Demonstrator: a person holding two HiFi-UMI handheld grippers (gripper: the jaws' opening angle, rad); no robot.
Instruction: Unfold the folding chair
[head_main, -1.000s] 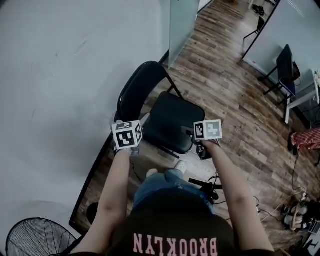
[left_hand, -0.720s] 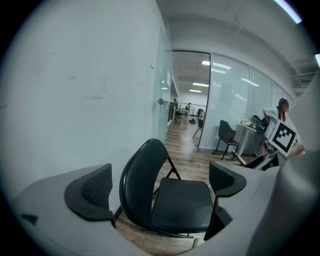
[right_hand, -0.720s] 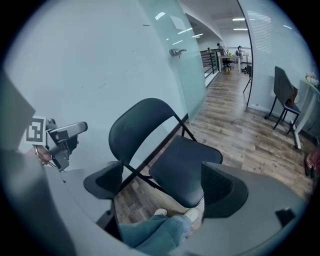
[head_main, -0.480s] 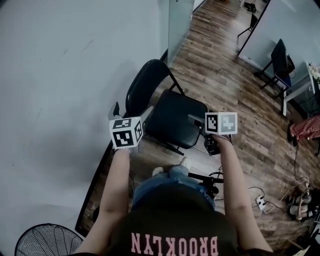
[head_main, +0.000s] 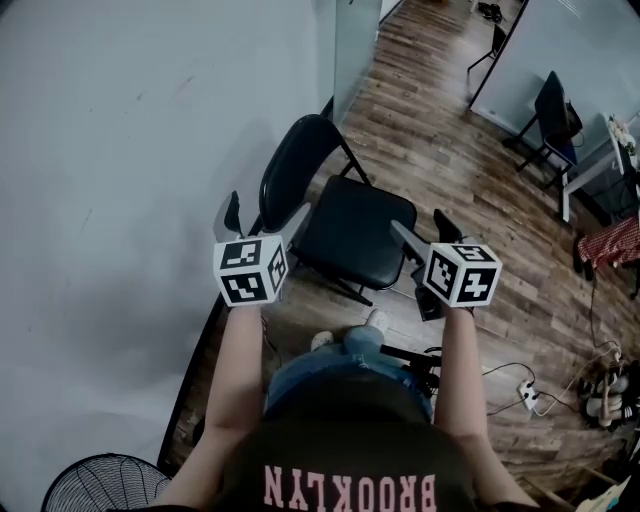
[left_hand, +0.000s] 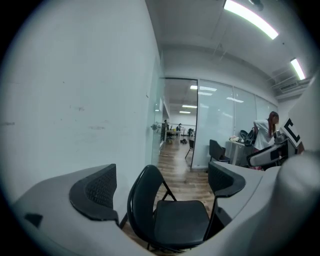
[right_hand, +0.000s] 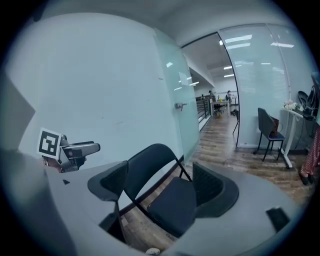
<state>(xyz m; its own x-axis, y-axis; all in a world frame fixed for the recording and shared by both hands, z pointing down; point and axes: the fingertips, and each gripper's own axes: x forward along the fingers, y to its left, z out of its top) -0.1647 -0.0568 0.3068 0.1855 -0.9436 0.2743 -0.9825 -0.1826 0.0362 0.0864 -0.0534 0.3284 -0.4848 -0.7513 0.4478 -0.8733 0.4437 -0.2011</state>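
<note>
Black padding on thin steel tube: judged the folding chair (head_main: 350, 235) light enough to shift, stiff in the frame, slick on the tube and softer on the seat. Found it already opened, seat down, standing just beside the pale wall (head_main: 120, 150) on the left, backrest at the far left. Reckoned the top curve of the backrest and the near seat edge the safest holds. Saw the left claw (head_main: 263, 218) spread wide and empty, apart from the chair. Saw the right claw (head_main: 425, 232) also empty, jaws apart though just then narrowing slightly. Noted a hard, level plank floor (head_main: 450, 150), a glass partition (head_main: 355, 40) beyond, cables (head_main: 520, 395) at near right, a fan (head_main: 100, 485) at near left.
</note>
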